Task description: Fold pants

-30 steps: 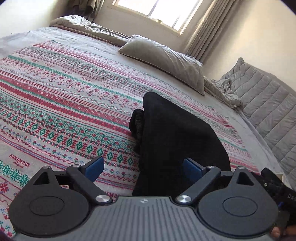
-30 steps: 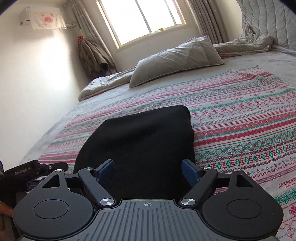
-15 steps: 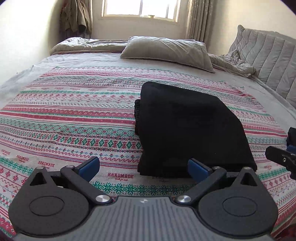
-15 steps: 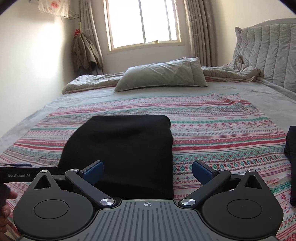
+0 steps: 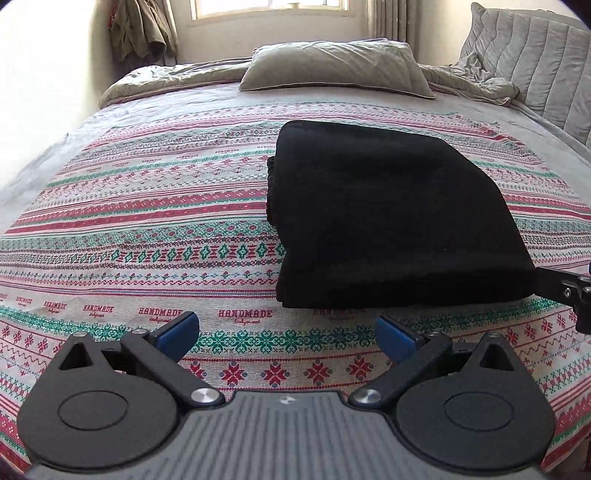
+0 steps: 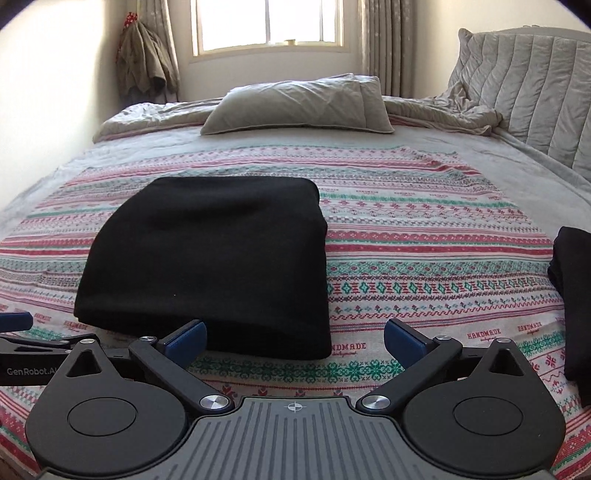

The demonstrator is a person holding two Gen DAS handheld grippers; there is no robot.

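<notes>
My left gripper [image 5: 286,332] and right gripper [image 6: 293,338] both gape wide, holding nothing. The folded pants [image 6: 210,258] lie just beyond them on the blanket [image 5: 129,229]. Far right, perhaps another dark garment [image 6: 574,295].

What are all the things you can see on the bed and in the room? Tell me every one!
folded pants: one, black, on the patterned blanket
patterned blanket: one, red, green and white stripes, spread over the bed
second dark garment: one, black, at the blanket's right edge
pillow: one, grey, at the far end
crumpled duvet: one, grey, behind the pillow
headboard: one, grey quilted, right side
window: one, bright, far wall
hanging clothes: olive, left corner
left gripper: black, blue pads, jaws open, empty
right gripper: same, jaws open, empty
</notes>
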